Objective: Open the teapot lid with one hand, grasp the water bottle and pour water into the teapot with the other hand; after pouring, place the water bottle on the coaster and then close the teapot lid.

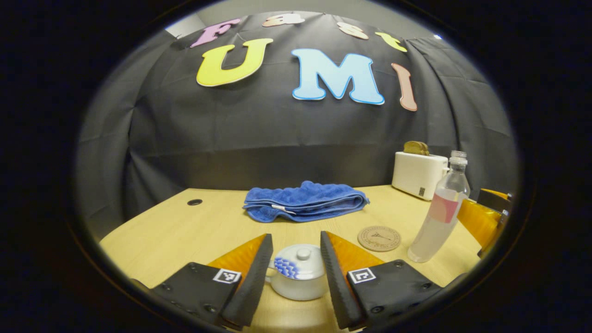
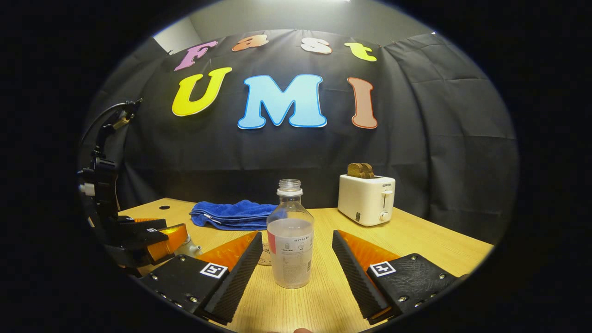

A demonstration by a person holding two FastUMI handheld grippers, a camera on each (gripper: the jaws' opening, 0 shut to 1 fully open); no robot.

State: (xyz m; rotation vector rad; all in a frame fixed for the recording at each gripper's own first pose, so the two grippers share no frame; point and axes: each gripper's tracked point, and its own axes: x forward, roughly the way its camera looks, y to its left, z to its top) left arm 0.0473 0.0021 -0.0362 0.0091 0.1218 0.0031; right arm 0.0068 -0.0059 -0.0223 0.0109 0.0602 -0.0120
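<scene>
left tongs [image 1: 296, 270] spread wide, straddling lidded teapot [image 1: 298, 273] on tabletop [image 1: 185, 231] | lid knob [image 1: 304, 253]: small, glazed, likely slippery, pinch there | right tongs [image 2: 296, 273] released around uncapped water bottle [image 2: 290, 236]: thin plastic, half-full, grip mid-body gently

Non-task items: light wood desk [image 2: 416, 240] with a round cable hole [image 1: 194, 202] near its far left edge. Folded blue towel [image 1: 305, 201] lies flat toward the back, centre. White toaster [image 2: 366, 200] stands at the back right, near the black cloth wall, with two brown bread slices [image 2: 360, 170] sticking up out of its slots. Towel and toaster are well apart.
</scene>
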